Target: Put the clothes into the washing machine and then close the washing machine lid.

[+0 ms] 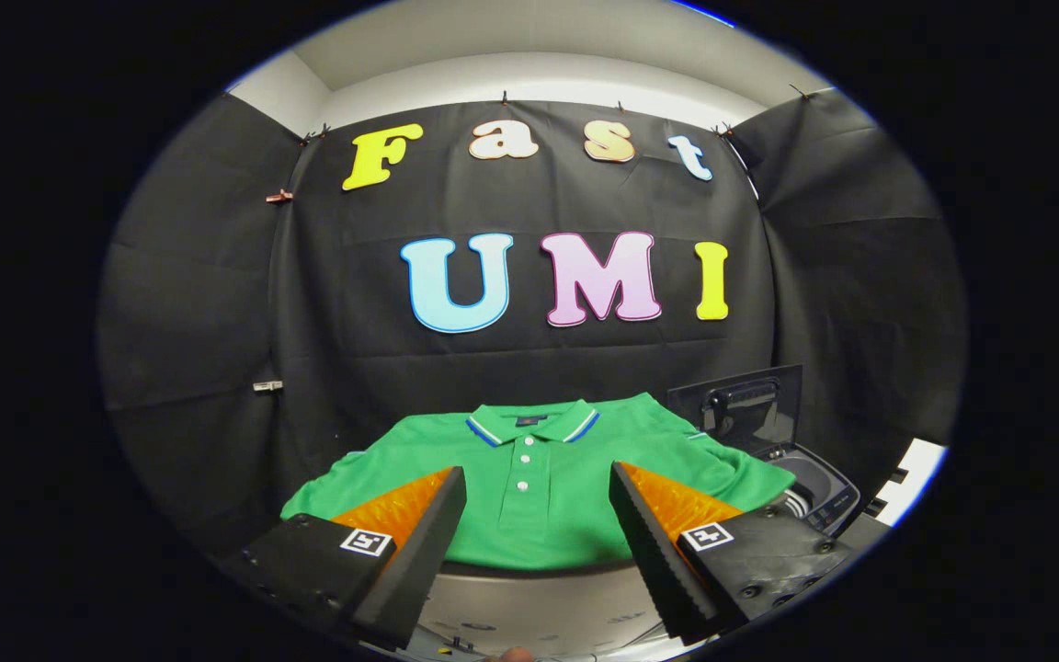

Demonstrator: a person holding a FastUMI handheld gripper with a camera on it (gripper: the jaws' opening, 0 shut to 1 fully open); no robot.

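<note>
Gripper view shows a green polo shirt [539, 487] spread flat on a pale surface [529, 602], collar toward the booth wall, lying just ahead of the fingers. Beside its right sleeve sits the washing machine [814, 487], its dark lid [750, 405] raised upright. Nearer, the gripper [539, 487] stands wide apart, holding nothing.

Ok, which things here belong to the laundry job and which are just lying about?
Job:
green polo shirt with white buttons, spread flat ahead of the open jaws
dark washing machine, beside the shirt, lid up
gripper

Lying about:
metal clips on the cloth wall
</note>
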